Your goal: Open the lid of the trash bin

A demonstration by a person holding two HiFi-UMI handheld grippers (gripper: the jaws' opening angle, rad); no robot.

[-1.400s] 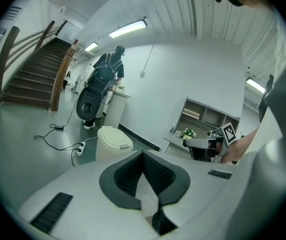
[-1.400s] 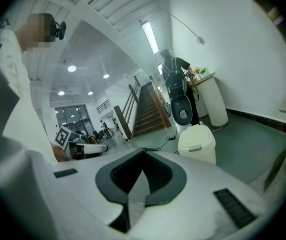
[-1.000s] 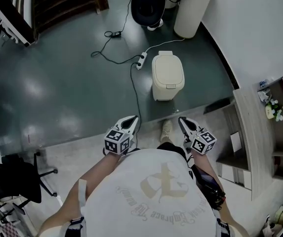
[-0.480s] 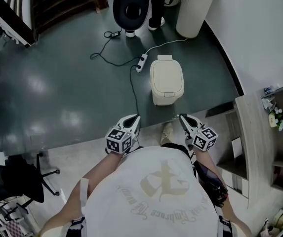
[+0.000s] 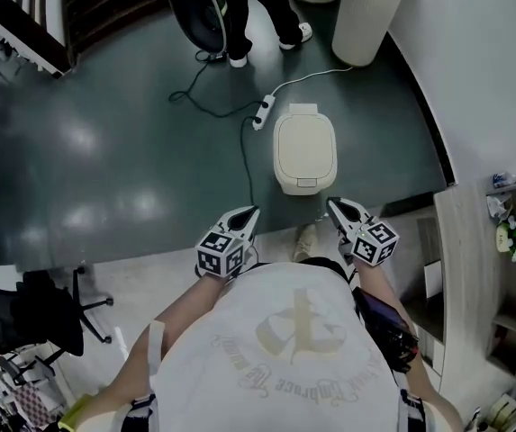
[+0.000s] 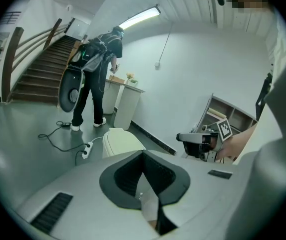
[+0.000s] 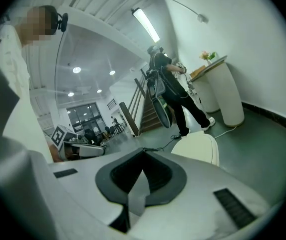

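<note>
Grippers sit at waist height ahead of the torso, elbows bent: left gripper (image 5: 249, 211) and right gripper (image 5: 332, 203) both point forward, tips angled slightly toward each other. Each has its jaws pressed together with nothing between them. Trash bin (image 5: 304, 147) stands on the dark floor (image 5: 104, 133) ahead, roughly centred between the two tips and well apart from both, lid (image 5: 305, 140) down; power strip (image 5: 261, 112) lies near its far-left corner, and another person (image 5: 248, 7) stands farther back.
</note>
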